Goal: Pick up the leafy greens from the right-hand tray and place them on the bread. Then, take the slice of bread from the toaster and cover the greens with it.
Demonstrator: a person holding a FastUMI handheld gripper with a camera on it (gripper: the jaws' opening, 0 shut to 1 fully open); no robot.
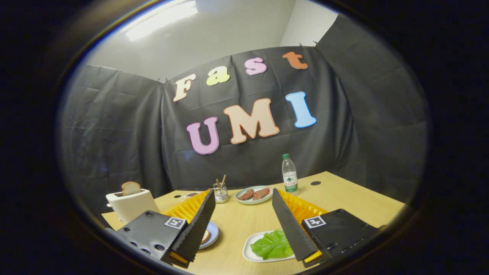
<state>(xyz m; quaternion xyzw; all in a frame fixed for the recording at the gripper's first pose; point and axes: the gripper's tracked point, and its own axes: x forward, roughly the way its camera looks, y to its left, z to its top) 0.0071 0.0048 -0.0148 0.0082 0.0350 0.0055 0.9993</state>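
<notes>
My gripper [243,198] is open, held above the wooden table [344,194] with nothing between its fingers. Green leafy greens [272,244] lie on a white tray [249,244] low down, just inside the right finger [290,225], which covers their right edge. A slice of bread [205,236] rests on a light blue plate [213,233], mostly hidden behind the left finger [198,225]. Beyond the left finger stands a white toaster [131,204] with a bread slice [130,188] sticking up from its slot.
Between the fingertips, farther back, a pale green plate [254,194] carries two brown patties. A glass holder with sticks [220,193] stands left of it, and a water bottle [289,173] to its right. Black cloth walls close off the table's far side.
</notes>
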